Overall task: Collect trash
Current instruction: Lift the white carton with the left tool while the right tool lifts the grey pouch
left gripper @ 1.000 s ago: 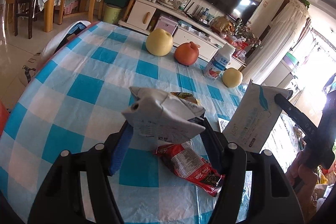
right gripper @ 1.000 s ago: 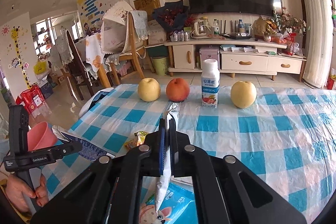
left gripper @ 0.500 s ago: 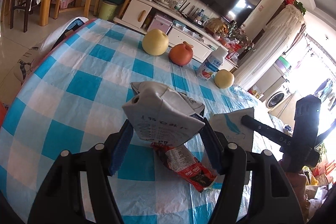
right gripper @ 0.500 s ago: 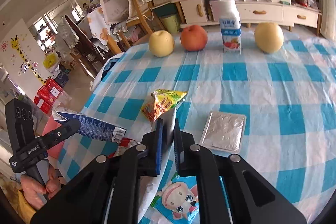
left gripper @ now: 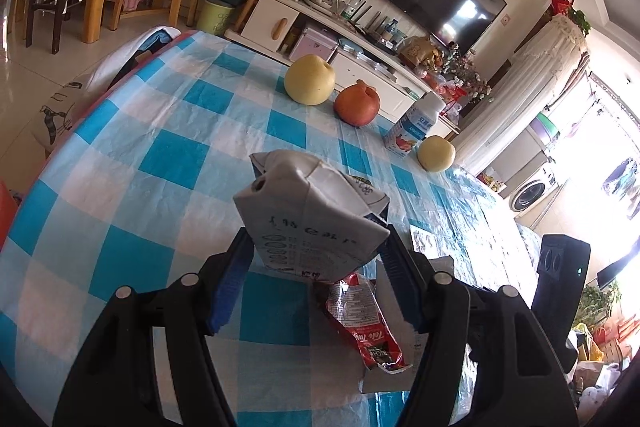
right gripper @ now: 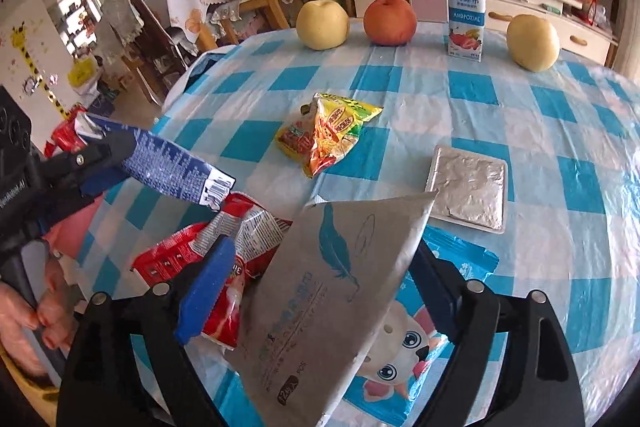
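My left gripper (left gripper: 316, 251) is shut on a crushed grey and blue milk carton (left gripper: 308, 215), held above the blue checked tablecloth (left gripper: 168, 155). In the right wrist view that carton (right gripper: 168, 167) hangs at the left, over a red wrapper (right gripper: 224, 251). My right gripper (right gripper: 320, 287) is open, jaws wide apart. A grey packet with a feather print (right gripper: 336, 279) lies loose between its fingers, leaning on the red wrapper. The red wrapper (left gripper: 364, 323) also shows under the left gripper.
A yellow snack bag (right gripper: 328, 135), a foil tray (right gripper: 468, 191) and a blue cartoon packet (right gripper: 460, 267) lie on the cloth. Two yellow pears (right gripper: 322, 25), a red apple (right gripper: 390, 21) and a yoghurt bottle (right gripper: 466, 15) stand at the far edge. A pink container (right gripper: 68, 235) sits below the left edge.
My right gripper tilted down toward the table and opened, letting go of the grey packet, which now lies flat between its fingers. The left gripper still holds the carton.
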Available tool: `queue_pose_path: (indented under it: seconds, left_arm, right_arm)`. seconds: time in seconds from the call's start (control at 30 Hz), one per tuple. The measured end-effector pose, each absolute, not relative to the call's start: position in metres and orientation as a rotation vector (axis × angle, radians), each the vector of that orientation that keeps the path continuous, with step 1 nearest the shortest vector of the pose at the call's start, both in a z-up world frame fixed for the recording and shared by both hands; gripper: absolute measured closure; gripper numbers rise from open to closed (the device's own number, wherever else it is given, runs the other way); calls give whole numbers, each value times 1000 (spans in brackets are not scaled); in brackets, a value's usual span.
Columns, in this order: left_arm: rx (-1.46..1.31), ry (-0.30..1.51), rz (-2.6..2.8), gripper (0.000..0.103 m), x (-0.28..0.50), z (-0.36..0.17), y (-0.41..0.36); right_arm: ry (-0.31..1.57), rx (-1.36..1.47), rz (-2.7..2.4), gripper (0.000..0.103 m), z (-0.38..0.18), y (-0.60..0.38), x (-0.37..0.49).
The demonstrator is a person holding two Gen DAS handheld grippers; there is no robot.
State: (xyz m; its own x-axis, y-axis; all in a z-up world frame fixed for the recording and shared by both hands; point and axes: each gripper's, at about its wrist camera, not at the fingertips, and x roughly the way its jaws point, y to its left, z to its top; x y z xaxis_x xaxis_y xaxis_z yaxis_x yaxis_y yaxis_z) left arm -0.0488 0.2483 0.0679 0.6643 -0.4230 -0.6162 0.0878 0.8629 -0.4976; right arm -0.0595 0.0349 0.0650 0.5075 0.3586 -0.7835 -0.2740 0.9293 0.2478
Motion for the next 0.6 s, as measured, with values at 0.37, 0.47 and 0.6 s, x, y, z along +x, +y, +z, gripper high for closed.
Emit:
queue_pose_path:
  seconds: [0.37, 0.47, 0.6]
  left_arm:
    - [-475, 797, -295, 37, -50, 66, 258]
    - [-483, 796, -297, 37, -51, 66, 260]
    - [-487, 788, -295, 37, -52, 67, 263]
  right_arm:
    - [936, 35, 378, 35, 48, 55, -68]
    - [921, 33, 381, 65, 54, 57, -70]
    - [894, 8, 377, 83, 64, 61, -75]
